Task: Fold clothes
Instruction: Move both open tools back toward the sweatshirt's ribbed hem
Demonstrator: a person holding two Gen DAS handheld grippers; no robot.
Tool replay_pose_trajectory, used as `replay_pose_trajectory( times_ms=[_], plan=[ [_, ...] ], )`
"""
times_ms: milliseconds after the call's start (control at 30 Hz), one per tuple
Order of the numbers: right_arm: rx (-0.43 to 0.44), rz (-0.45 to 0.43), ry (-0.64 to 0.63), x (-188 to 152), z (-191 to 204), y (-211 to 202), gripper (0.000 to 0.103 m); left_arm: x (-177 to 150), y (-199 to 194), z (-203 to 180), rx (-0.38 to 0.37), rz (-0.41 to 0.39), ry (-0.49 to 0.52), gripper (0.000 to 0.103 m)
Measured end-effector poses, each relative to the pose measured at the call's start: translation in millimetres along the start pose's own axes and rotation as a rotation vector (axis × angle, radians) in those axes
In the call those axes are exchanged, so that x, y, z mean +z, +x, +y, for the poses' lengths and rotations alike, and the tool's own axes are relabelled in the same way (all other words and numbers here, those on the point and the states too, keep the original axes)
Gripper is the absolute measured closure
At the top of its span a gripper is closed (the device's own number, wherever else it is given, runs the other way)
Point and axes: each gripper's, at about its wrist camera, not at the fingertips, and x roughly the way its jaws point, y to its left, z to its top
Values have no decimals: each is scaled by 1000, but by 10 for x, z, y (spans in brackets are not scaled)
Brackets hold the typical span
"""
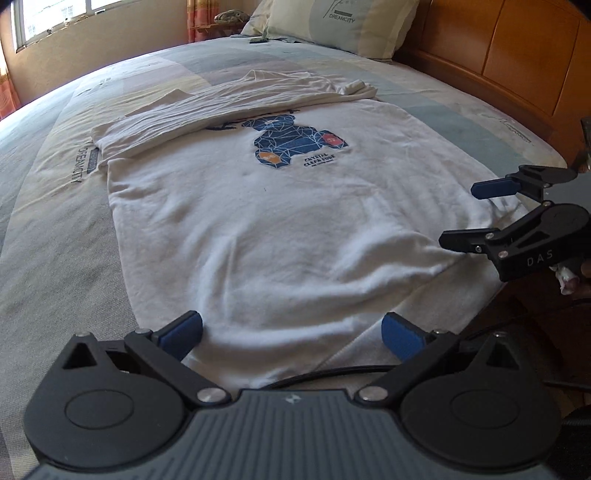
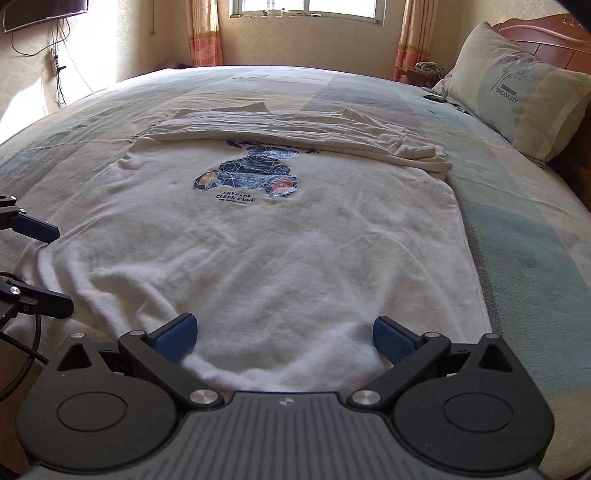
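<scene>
Spread fingers of the left gripper (image 1: 291, 336) and right gripper (image 2: 284, 338) straddle the near hem of the white shirt (image 1: 266, 221), whose long axis runs straight ahead across the bed (image 2: 535, 240).

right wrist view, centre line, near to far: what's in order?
Right gripper, jaws open → shirt hem → bear print → folded-over sleeves → bedspread → window.

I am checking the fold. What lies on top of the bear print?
The folded sleeves cover the bear print head and the lettering above it; body and lower text show. The covered lettering cannot be read.
</scene>
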Motion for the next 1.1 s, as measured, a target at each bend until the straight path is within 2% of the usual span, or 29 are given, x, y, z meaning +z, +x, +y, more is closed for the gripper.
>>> replay_pose_trajectory(
  times_ms=[167, 233, 333, 367, 467, 533, 600, 700, 800, 867, 1100],
  plan=[
    [-2, -100, 4, -102, -17, -270, 0, -30, -230, -99, 36, -120, 9, 1],
    [-9, -133, -2, -96, 10, -266, 0, -48, -198, -170, -1, -153, -5, 1],
    [-27, -115, 15, -129, 60, -129, 0, -157, -37, -274, -58, -126, -51, 1],
    [-36, -91, 32, -161, 71, -77, 0, -223, 5, -302, -49, -111, -61, 1],
    [-38, -133, 76, -317, 69, -168, 0, -385, -75, -380, 3, -132, -25, 1],
    [-11, -139, 97, -401, 16, -254, 0, -417, -160, -378, -3, -137, -23, 1],
    [-16, -135, 50, -461, 24, -322, 0, -401, -224, -350, -29, -142, -32, 1],
    [-18, -115, 2, -477, 58, -360, 0, -298, -263, -357, -25, -198, -12, 1],
    [-18, -109, 28, -456, 51, -344, 0, -227, -150, -367, -43, -210, -13, 1],
    [-24, -118, 26, -469, 59, -336, 0, -250, -21, -349, -48, -175, -45, 1],
    [-10, -184, 0, -628, 37, -396, 0, -499, -101, -338, -22, -221, -10, 1]
  ],
)
